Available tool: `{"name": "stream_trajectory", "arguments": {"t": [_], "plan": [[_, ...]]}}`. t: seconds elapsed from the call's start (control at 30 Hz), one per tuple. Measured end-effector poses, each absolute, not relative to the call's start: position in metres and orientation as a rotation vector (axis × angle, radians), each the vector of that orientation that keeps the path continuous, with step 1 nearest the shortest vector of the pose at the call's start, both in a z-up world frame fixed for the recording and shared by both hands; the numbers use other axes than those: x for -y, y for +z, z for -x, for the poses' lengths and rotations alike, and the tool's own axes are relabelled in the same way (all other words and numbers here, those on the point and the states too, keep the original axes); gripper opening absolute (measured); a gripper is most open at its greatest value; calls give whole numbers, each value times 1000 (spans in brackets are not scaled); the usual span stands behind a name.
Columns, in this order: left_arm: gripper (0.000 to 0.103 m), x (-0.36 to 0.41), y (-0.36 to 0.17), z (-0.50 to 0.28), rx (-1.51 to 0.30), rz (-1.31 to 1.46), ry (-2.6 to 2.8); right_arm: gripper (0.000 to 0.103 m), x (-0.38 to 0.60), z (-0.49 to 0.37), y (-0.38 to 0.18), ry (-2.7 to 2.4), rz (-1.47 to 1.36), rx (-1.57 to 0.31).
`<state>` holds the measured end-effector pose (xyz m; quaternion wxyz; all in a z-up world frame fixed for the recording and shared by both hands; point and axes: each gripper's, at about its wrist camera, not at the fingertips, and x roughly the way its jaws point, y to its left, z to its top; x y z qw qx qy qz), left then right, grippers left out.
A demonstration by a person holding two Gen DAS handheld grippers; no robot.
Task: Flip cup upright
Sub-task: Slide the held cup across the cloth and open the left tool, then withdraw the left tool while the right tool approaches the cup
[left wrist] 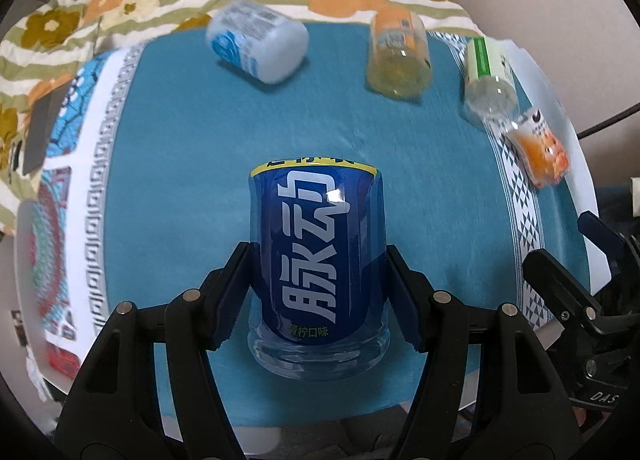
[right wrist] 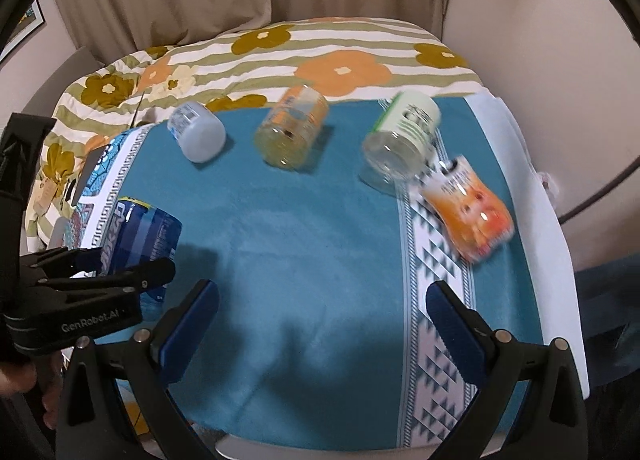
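A blue-labelled clear cup [left wrist: 318, 260] with white Chinese characters lies between the fingers of my left gripper [left wrist: 318, 280], which is shut on its sides just above the teal cloth. The cup's thick clear base faces the camera. The same cup [right wrist: 138, 236] shows at the left of the right wrist view, held by the left gripper [right wrist: 120, 276]. My right gripper [right wrist: 322, 324] is open and empty above the cloth's near middle.
Several other cups lie on their sides at the far edge of the teal cloth [right wrist: 300, 240]: a white one [right wrist: 198, 132], a yellow-orange one [right wrist: 292, 128], a green-striped one [right wrist: 402, 136] and an orange one [right wrist: 468, 208]. A floral quilt [right wrist: 280, 56] lies behind.
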<state>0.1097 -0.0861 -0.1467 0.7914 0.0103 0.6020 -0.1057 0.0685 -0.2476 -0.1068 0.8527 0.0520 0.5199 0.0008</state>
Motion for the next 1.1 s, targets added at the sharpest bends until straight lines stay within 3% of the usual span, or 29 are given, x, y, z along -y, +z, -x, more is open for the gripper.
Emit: {"name": "stream_trajectory", "arguments": {"t": [0.67, 0.8, 1.1], "plan": [[71, 97, -179, -110, -1349, 12, -236, 103, 266, -55, -127, -6, -131, -1129], [88, 99, -175, -108, -1331, -5, -238, 103, 267, -55, -127, -5, -134, -1129], [89, 98, -153, -100, -1283, 0, -221, 103, 265, -55, -117, 16, -123, -1102]]}}
